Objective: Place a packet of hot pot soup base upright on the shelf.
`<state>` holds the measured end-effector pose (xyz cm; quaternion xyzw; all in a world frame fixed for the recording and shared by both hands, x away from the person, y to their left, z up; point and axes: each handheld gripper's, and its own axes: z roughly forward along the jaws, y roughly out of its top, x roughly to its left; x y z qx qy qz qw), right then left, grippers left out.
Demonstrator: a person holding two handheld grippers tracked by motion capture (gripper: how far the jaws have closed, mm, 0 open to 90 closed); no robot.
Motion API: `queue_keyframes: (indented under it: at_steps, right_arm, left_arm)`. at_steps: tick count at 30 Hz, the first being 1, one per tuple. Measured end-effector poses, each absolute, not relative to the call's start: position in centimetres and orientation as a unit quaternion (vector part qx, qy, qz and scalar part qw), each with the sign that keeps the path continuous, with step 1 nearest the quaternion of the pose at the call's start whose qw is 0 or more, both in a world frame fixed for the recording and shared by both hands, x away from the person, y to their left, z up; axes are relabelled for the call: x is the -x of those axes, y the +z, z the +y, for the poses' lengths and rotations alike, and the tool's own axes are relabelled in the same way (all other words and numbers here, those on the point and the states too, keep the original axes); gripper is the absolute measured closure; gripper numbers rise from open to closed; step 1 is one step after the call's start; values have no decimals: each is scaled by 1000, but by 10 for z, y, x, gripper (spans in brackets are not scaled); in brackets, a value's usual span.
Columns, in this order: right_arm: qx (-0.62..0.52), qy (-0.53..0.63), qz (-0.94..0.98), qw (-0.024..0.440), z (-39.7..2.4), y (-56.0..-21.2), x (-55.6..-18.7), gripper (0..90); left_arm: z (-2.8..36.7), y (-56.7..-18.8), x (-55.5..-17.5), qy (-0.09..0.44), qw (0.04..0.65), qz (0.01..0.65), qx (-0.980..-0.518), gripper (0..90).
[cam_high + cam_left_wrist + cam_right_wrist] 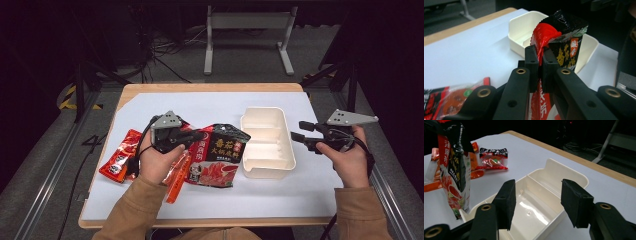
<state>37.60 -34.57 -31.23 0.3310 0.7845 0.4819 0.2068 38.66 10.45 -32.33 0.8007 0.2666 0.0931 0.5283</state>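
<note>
White table; glossy crinkled pouch.

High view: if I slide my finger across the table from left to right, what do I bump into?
Small red sauce packet → left gripper, pinching the big black-and-red hotpot seasoning bag → cream divided tray → right gripper, jaws open and holding nothing.

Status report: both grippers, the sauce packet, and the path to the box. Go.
Left gripper shut on black-and-red sauce packet, lifted off the table. Right gripper open, nothing between its fingers, hovering at white divided box. Box compartments bare; nothing blocks the path.
</note>
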Motion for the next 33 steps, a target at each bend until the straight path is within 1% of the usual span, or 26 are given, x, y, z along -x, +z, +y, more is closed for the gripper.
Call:
queue_keyframes:
  at_steps: [2,15,18,22,29,33]
  right_arm:
    - [-328,480,786,210,-344,-311,-375,448]
    - [-304,526,774,178,-331,-301,-366,434]
    - [-291,538,773,167,-320,-297,-364,419]
    - [-274,539,780,163,-307,-293,-364,408]
    - [-246,533,795,149,-280,-288,-368,407]
    - [-233,528,804,145,-263,-285,-371,407]
  left_arm:
    - [104,-319,-382,108,529,261,-800,860]
    - [112,-307,-371,136,574,262,-764,861]
    - [114,-307,-371,139,584,268,-754,861]
    - [117,-307,-371,143,592,272,-745,861]
    - [119,-307,-370,159,599,278,-734,861]
    - [119,-307,-370,158,604,278,-730,861]
